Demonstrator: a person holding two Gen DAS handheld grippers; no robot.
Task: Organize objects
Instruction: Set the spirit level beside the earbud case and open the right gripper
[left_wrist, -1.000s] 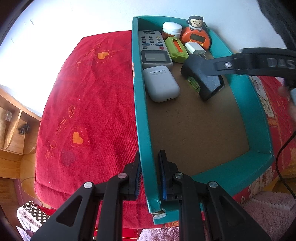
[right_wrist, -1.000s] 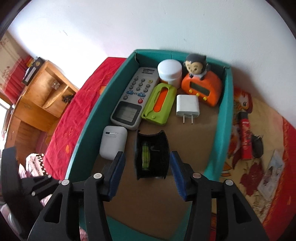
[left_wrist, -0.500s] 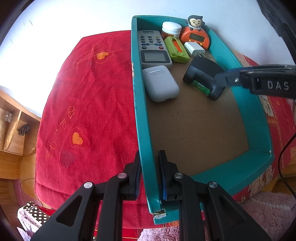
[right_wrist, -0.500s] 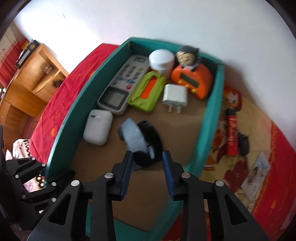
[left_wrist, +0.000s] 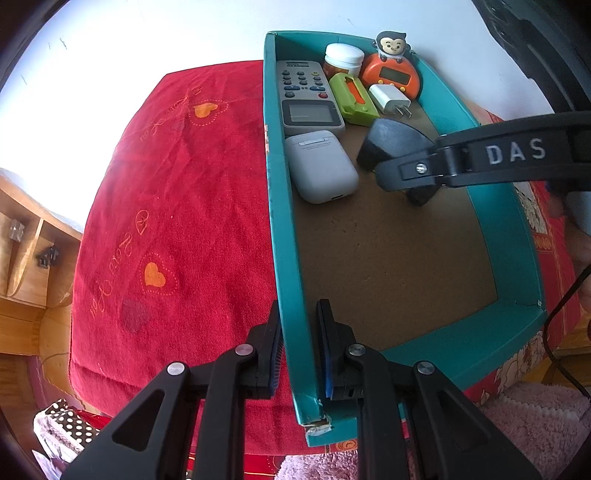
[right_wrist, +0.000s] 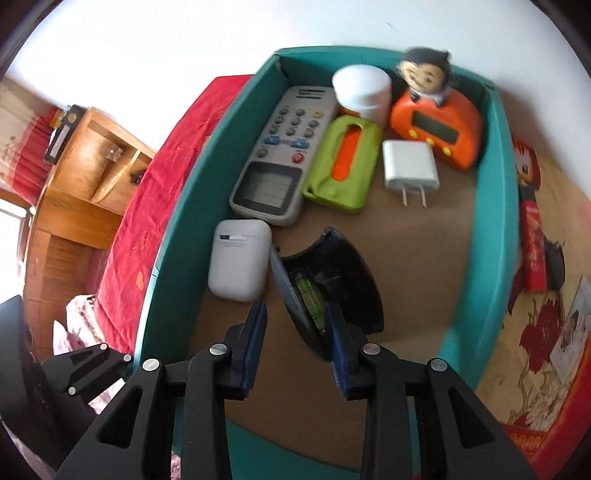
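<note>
Tipped onto its edge since a second ago, the black level tool (right_wrist: 325, 291) now leans in the right gripper (right_wrist: 297, 347), whose narrowed jaws flank it, one pad touching. Nearer, the left gripper (left_wrist: 297, 347) clamps the teal box wall (left_wrist: 291, 280). Beyond lie the white earbud case (right_wrist: 238, 264) and remote (right_wrist: 284, 155).

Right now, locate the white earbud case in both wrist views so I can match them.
Left wrist: the white earbud case lies upper centre, against the teal box's left wall, just below the grey remote.
Right wrist: the case sits left of centre, again below the remote, by the left wall.
Shared landmark: the orange monkey clock at the box's far end.
</note>
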